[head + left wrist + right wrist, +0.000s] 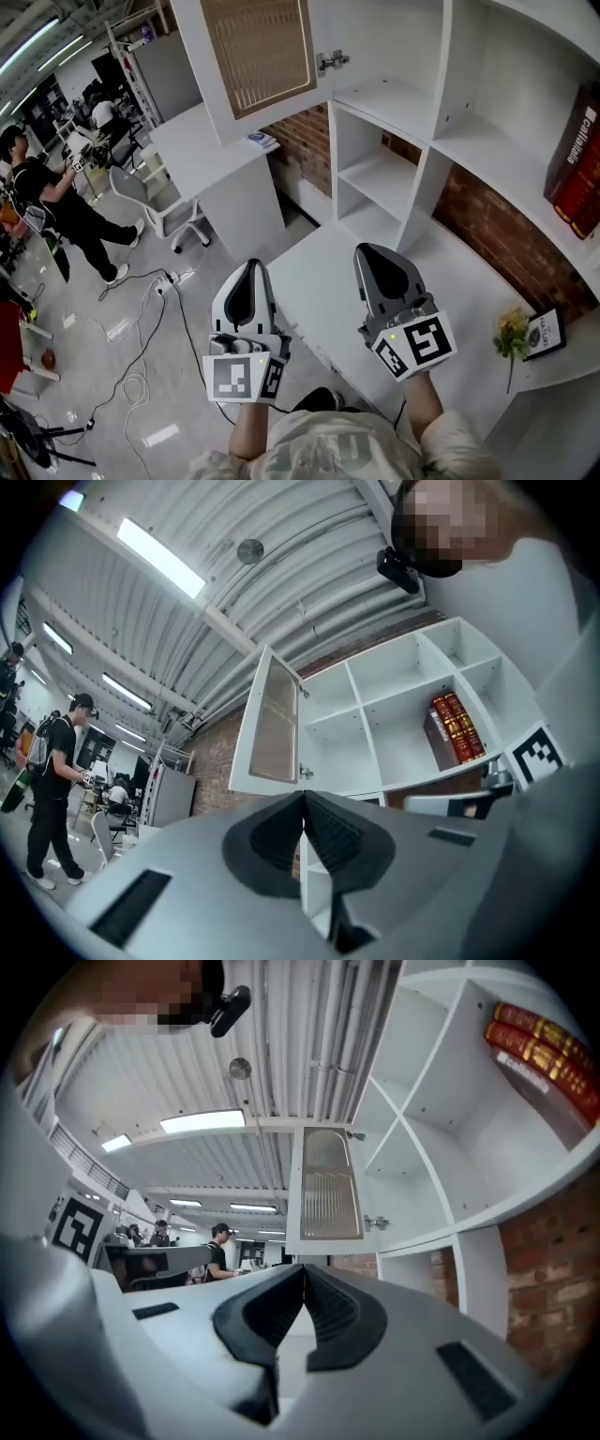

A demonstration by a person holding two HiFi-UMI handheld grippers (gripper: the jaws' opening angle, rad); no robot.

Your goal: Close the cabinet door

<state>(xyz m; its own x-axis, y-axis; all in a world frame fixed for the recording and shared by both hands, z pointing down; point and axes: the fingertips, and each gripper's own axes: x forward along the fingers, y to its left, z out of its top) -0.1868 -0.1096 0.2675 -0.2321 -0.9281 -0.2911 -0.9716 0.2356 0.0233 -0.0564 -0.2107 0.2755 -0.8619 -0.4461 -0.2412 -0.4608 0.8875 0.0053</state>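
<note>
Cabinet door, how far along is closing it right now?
Done: nothing yet. The cabinet door stands swung wide open, with its hinge exposed. In hand: the left gripper and right gripper are both shut and empty, held low below the cabinet and apart from the door. Left: reach up to the door and push it shut.

Pale grey moulded-plastic left gripper point(251, 266) and matching right gripper point(368, 249), each with black ribbed rubber pads point(242, 295) and a white cube printed with black square markers point(246, 377); a tiny green light point(391, 336) beside the right cube; cream cloth top point(330, 448) with faint grey print
</note>
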